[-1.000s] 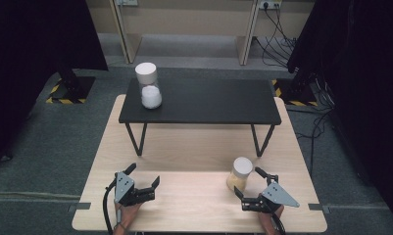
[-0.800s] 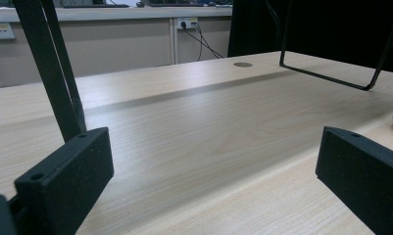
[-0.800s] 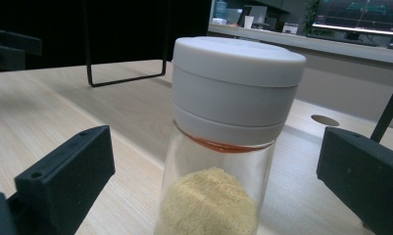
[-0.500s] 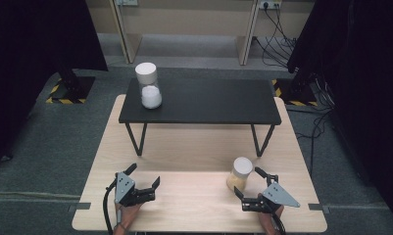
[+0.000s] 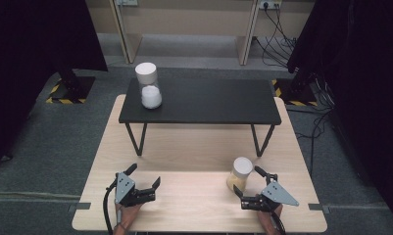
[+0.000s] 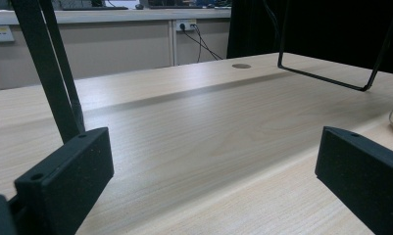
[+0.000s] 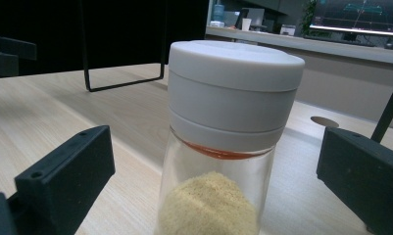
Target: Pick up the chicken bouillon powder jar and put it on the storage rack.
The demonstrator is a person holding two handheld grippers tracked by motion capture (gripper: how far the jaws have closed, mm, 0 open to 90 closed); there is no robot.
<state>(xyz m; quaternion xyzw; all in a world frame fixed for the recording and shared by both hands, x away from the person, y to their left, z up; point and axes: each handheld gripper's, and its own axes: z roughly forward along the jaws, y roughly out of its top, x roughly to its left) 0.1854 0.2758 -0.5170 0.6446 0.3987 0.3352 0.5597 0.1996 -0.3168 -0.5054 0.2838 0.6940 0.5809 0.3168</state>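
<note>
A glass jar (image 5: 240, 175) with a thick, matte grey screw lid stands upright on the pale wood-grain table (image 5: 184, 147); its clear round wall shows a heap of fine yellowish powder in the lower part and a thin orange ring just under the lid. Taking this jar as the landmark: the right gripper (image 5: 253, 188) sits just beside it on the near side, its black, blocky jaws spread wide, one to each side of the jar and touching neither. In the right gripper view the jar (image 7: 226, 142) rises between the two jaws with clear table showing on both sides, so the tongs hold nothing. A grey three-cornered plate tops this gripper, and the hand (image 5: 270, 215) behind it comes in from the near edge.

Well apart from the jar, toward the person's left along the same near strip of table, the left gripper (image 5: 145, 178) rests low with its jaws equally wide and empty; its own view looks across bare wood (image 6: 199, 137).

Beyond the jar stands a low black shelf (image 5: 208, 100) on thin bent-wire legs, flat and matte. On the shelf's far left corner is a second jar (image 5: 147, 90) with white contents and a pale lid.

Compared with half a second ago, nothing has shifted: both grippers and both jars lie as they did.
</note>
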